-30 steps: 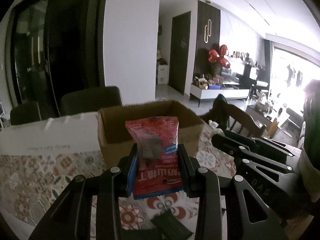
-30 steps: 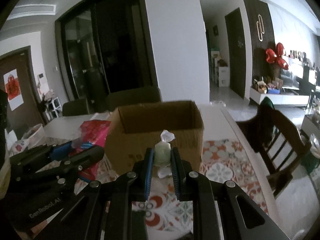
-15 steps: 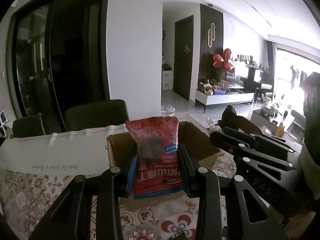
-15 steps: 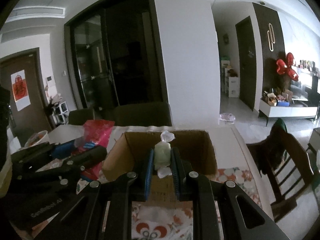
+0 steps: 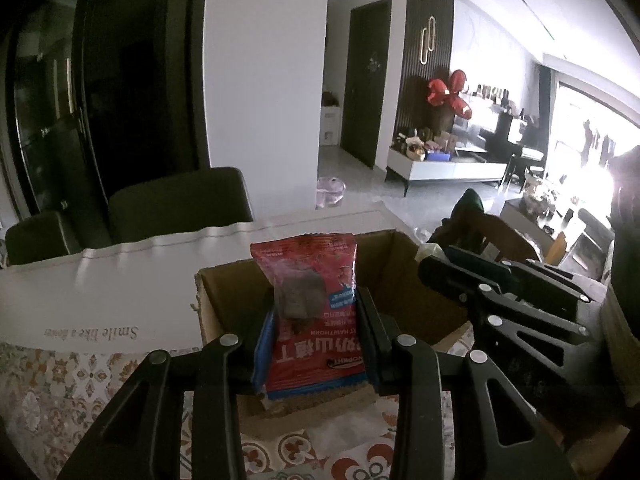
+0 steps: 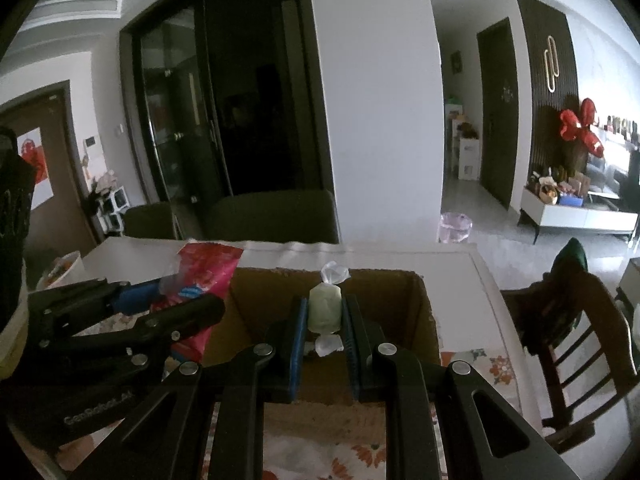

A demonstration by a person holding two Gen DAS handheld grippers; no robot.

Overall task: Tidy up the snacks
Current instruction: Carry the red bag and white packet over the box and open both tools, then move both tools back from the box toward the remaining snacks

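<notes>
Both grippers over the cardboard box (image 6: 416,304), left gripper (image 5: 314,320) clamped on the light, crinkly red snack packet (image 5: 316,312), right gripper (image 6: 324,316) pinching a small wrapped candy (image 6: 325,309) mid-body, slippery-looking wrappers, so centre holds suit.

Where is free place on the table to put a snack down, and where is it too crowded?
Free: the plain white strip of the table left of the cardboard box, and the white strip between box and wooden chair. The box's visible inside looks bare. Crowded: above the box, where the left gripper holds the red packet and the right gripper the pale candy.
</notes>
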